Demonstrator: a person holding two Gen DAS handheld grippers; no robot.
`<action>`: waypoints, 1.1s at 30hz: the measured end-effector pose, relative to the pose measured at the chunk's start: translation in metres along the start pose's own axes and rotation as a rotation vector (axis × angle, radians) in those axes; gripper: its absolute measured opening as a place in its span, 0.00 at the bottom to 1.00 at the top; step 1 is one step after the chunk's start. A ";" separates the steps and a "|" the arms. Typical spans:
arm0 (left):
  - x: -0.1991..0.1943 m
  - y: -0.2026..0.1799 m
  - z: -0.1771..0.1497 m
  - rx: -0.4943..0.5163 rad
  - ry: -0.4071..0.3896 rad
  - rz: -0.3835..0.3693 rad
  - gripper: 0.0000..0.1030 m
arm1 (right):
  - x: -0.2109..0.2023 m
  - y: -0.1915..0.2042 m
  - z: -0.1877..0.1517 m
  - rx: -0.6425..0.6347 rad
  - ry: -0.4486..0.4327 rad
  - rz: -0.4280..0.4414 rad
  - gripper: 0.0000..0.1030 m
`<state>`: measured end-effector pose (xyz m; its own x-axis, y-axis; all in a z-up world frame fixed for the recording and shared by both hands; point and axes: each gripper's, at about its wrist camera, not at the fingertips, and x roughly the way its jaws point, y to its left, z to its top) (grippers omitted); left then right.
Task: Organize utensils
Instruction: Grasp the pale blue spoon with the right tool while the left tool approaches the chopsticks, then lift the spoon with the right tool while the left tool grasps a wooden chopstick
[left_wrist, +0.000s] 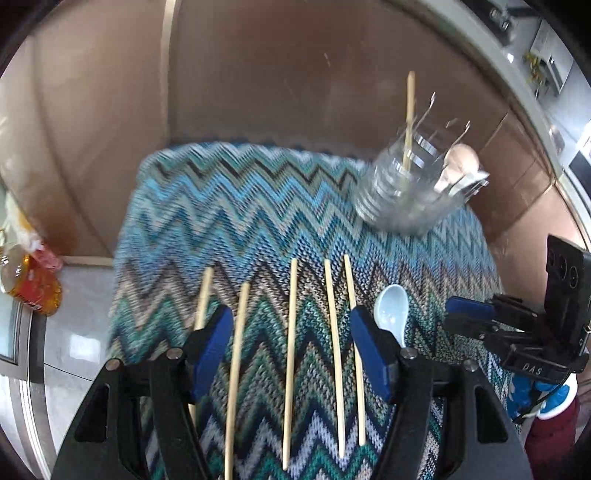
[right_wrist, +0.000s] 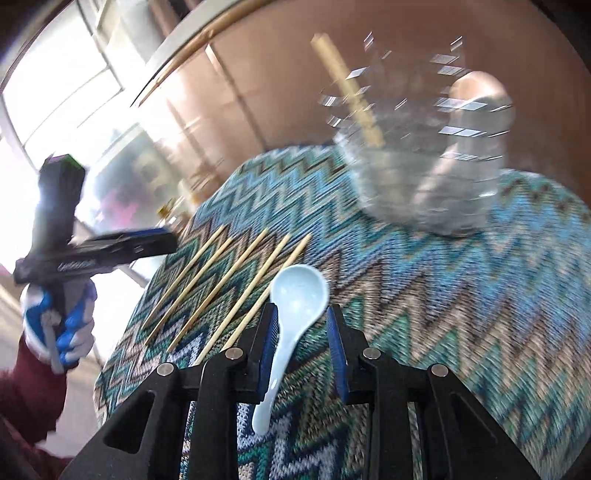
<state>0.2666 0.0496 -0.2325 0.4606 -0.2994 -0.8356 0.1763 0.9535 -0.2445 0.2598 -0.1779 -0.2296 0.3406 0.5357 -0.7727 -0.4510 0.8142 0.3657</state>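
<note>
Right hand-held gripper (right_wrist: 301, 347) is released, straddling the spoon (right_wrist: 291, 314) handle: centre, close low, then lift to the likely glass jar (right_wrist: 417, 177), upper right. Left hand-held gripper (left_wrist: 290, 347) released over chopsticks (left_wrist: 291, 350).

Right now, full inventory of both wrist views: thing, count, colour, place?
chopsticks: five, pale wood, lying side by side on the cloth
upright chopstick: one, pale wood, standing in the jar
soup spoon: one, light blue, on the cloth beside the chopsticks
glass jar: one, clear, far right of the cloth; holds a second pale spoon, blurred
cloth: one, blue-teal zigzag knit
bottle: one, amber, far left
left gripper: blue pads, open over the chopsticks
right gripper: blue pads, open around the spoon
</note>
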 end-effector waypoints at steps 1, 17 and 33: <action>0.012 0.000 0.005 0.004 0.035 -0.006 0.55 | 0.007 -0.002 0.003 -0.004 0.018 0.010 0.28; 0.089 -0.013 0.031 0.056 0.265 0.041 0.19 | 0.068 -0.021 0.032 -0.070 0.179 0.142 0.14; 0.040 -0.014 0.017 0.011 0.122 0.027 0.04 | 0.012 0.004 0.020 -0.116 0.060 0.035 0.06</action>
<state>0.2974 0.0234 -0.2544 0.3564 -0.2663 -0.8956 0.1750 0.9606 -0.2160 0.2786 -0.1638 -0.2269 0.2740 0.5462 -0.7915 -0.5551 0.7620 0.3337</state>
